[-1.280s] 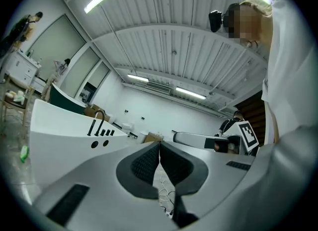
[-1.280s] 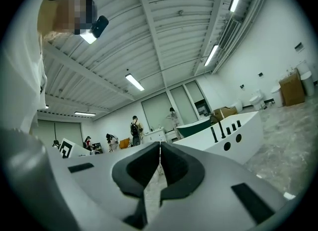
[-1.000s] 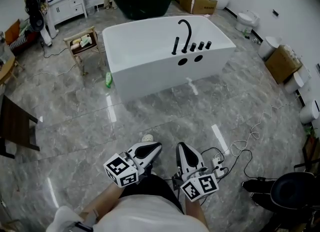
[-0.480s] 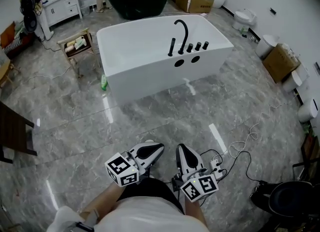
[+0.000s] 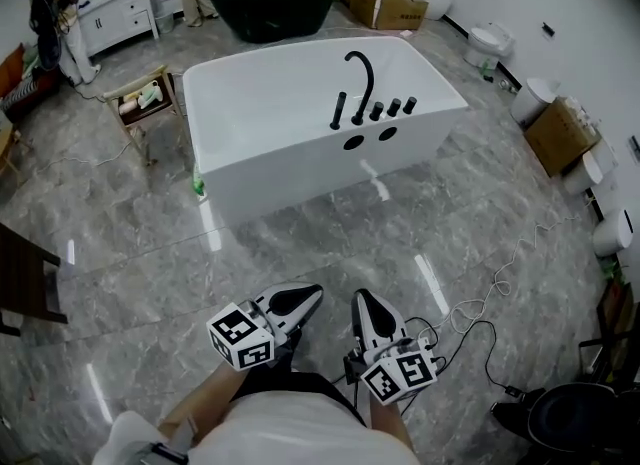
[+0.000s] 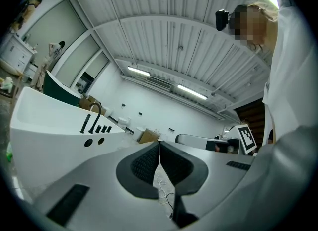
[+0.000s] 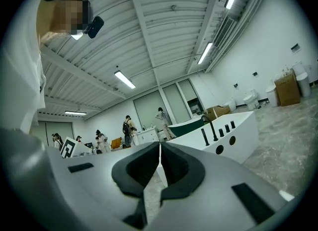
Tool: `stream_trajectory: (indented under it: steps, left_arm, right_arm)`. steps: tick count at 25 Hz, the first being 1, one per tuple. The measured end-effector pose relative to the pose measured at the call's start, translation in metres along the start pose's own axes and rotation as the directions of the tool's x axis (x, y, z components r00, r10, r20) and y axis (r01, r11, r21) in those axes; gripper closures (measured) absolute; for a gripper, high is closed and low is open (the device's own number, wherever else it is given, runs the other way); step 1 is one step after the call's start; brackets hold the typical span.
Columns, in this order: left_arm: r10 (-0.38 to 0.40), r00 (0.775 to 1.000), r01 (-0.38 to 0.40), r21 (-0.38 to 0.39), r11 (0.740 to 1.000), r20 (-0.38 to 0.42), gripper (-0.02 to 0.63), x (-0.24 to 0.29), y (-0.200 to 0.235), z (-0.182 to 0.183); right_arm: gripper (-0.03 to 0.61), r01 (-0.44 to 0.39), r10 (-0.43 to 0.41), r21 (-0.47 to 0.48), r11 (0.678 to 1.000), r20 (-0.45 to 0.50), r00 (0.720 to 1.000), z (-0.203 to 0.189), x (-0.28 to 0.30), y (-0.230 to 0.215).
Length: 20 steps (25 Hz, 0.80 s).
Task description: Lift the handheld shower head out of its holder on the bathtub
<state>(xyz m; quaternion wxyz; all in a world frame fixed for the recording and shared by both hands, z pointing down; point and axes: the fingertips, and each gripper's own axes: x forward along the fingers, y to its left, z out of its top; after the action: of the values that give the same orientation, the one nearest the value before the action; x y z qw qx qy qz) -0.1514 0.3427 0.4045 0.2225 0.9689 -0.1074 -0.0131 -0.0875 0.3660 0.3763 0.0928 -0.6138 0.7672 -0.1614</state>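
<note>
While the black shower head [image 5: 340, 111] stands upright in its holder on the near rim of the white bathtub [image 5: 250, 153], the left gripper [image 5: 316, 293] and right gripper [image 5: 359, 296], both closed and empty, are well apart from the bathtub, so reaching, gripping and lifting all remain.

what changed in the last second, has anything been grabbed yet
The white bathtub has drawn nearer in the head view; the person is approaching it. Nothing grabbed or released: left gripper and right gripper stay shut and empty, shower head still in its holder.
</note>
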Motion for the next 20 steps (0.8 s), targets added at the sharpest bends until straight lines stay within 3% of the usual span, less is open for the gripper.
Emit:
stream_trajectory:
  steps: [7,15,20]
  left_arm:
    - [-0.050,0.998,0.050,0.006,0.999,-0.023,0.601,0.043,0.030,0.027]
    - [-0.070,0.996,0.070,-0.003,0.998,-0.054,0.601,0.073,0.069,0.042]
    - [-0.055,0.997,0.055,-0.005,0.998,-0.053,0.601,0.082,0.093,0.052]
  right_arm:
    - [0.558,0.043,-0.043,0.014,0.999,-0.006,0.999,0.018,0.043,-0.037]
    - [0.558,0.017,-0.017,0.001,1.000,-0.027,0.999,0.034,0.089,-0.058]
    - [0.558,-0.009,0.011,0.048,0.999,-0.049,0.999,0.032,0.117,-0.066]
